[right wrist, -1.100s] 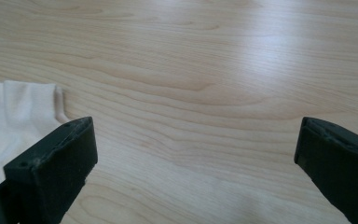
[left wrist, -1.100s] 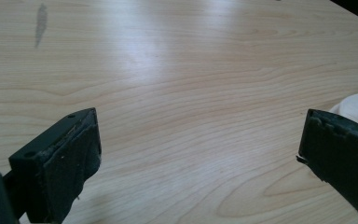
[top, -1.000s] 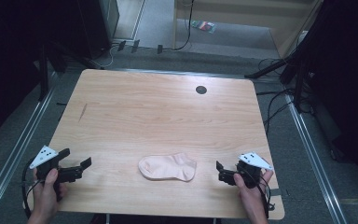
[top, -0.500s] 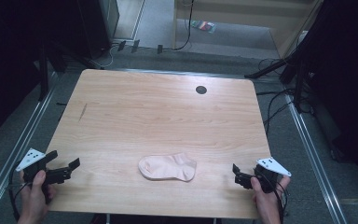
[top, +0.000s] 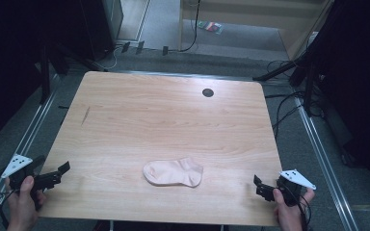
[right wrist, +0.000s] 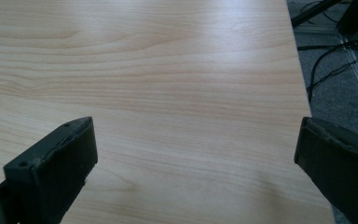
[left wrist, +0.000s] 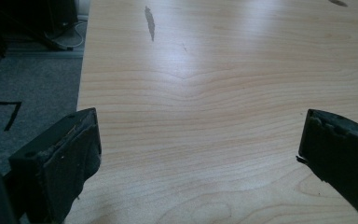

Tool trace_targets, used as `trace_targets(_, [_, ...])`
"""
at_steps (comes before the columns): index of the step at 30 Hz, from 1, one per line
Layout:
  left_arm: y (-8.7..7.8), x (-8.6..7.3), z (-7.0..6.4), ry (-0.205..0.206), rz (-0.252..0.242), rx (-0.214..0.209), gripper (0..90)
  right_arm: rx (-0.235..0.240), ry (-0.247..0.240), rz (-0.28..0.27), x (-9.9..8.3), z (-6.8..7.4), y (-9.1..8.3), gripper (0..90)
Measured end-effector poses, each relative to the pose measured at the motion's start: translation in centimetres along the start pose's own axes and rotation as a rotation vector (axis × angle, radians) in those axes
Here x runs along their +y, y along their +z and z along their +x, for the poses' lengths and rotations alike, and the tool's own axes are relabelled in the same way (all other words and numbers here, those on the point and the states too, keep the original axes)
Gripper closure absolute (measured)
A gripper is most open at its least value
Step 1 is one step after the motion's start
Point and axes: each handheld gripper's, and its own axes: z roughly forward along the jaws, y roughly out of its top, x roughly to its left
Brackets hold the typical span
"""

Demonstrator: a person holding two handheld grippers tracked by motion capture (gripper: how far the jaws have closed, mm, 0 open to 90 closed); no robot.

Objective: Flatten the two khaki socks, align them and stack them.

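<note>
A pale pink sock (top: 173, 172) lies flat on the wooden table (top: 173, 120), near the middle of its front edge. My left gripper (top: 58, 174) is held at the table's near left corner, well left of the sock, with its jaws pointing right. In the left gripper view that gripper (left wrist: 200, 128) is open over bare wood with nothing between its jaws. My right gripper (top: 260, 186) is at the near right corner, pointing left, well right of the sock. In its own view the right gripper (right wrist: 195, 135) is also open and empty over the table's right edge.
A dark round hole (top: 207, 92) sits near the table's far edge and a dark streak (top: 85, 115) marks its left side. Cables (top: 289, 110) run over the grey floor on the right. Metal rails (top: 325, 159) flank both sides.
Both grippers have drawn back and outward from beside the sock to the table's near corners. The sock has not moved.
</note>
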Motion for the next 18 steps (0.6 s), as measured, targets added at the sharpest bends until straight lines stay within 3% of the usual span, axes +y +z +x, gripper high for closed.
trace_targets(8, [0.46, -0.40, -0.16, 0.038, 0.016, -0.064, 0.0, 0.017, 0.011, 0.006, -0.55, -0.93, -0.35, 0.0])
trace_targets(11, [0.58, -0.46, -0.37, 0.040, 0.009, -0.059, 0.0, 0.022, 0.028, -0.003, -0.74, -0.83, -0.32, 0.0])
trace_targets(15, [0.90, -0.48, -0.67, 0.057, 0.016, -0.039, 0.0, 0.011, 0.005, -0.017, -0.97, -0.52, -0.40, 0.0])
trace_targets(18, [0.85, -0.49, -0.45, 0.038, 0.008, -0.049, 0.0, 0.015, 0.002, -0.019, -1.04, -0.49, -0.41, 0.0])
